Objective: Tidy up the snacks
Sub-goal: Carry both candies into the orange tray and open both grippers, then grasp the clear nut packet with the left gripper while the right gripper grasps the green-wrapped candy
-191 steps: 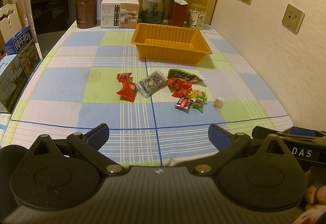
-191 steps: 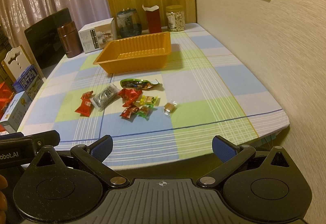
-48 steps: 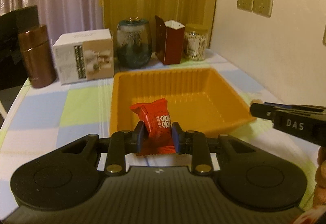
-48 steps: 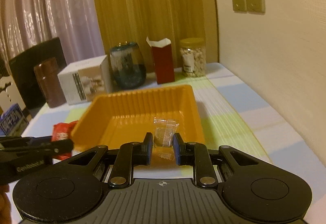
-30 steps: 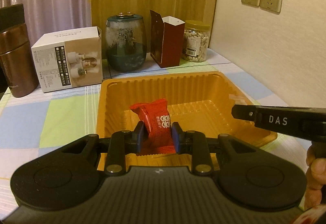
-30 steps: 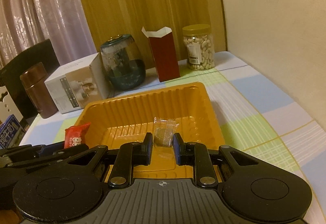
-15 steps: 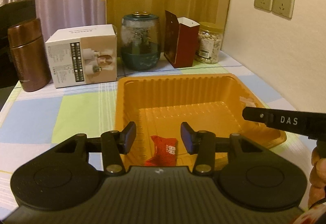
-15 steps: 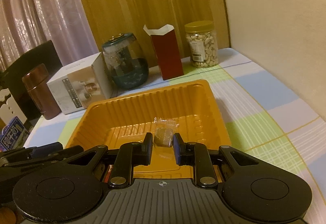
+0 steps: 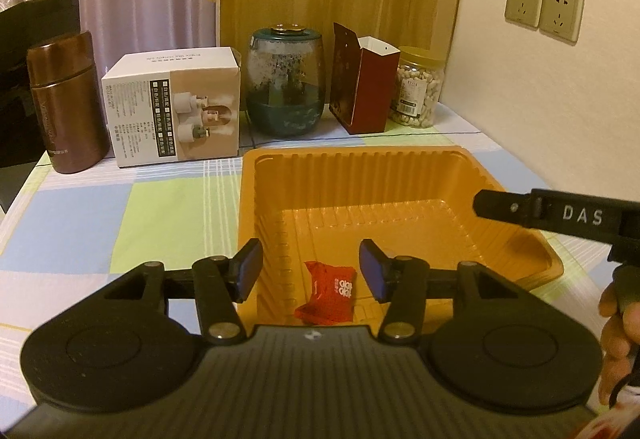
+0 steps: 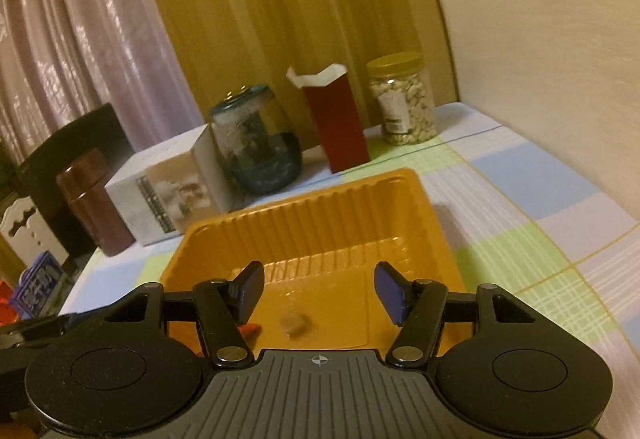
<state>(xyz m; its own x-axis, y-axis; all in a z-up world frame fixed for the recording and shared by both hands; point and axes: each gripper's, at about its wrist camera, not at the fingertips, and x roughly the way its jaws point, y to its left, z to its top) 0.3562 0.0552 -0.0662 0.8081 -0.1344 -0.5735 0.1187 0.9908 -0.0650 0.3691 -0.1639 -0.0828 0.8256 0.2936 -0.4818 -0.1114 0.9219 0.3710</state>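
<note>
The orange tray point(image 9: 360, 159) stands on the checked tablecloth; it also shows in the right wrist view point(image 10: 424, 207). A red snack packet point(image 9: 330, 295) lies in the tray's near left part, below my open, empty left gripper point(image 9: 311, 275). My right gripper point(image 10: 320, 293) is open over the tray's near part, and a small clear-wrapped candy point(image 10: 294, 323), blurred, lies on the tray floor below it. A sliver of the red packet point(image 10: 249, 330) shows beside the left finger. The right gripper's side point(image 9: 560, 217) shows over the tray's right rim.
Along the back stand a brown flask point(image 9: 66, 103), a white box point(image 9: 172, 107), a glass jar point(image 9: 284, 79), an open dark red carton point(image 9: 362, 75) and a jar of nuts point(image 9: 418, 87). A wall point(image 9: 560, 99) runs along the right. Blue boxes point(image 10: 36, 285) sit far left.
My right gripper has opened and let the clear-wrapped candy drop into the tray. My left gripper, which dropped the red packet half a second ago, has opened wider.
</note>
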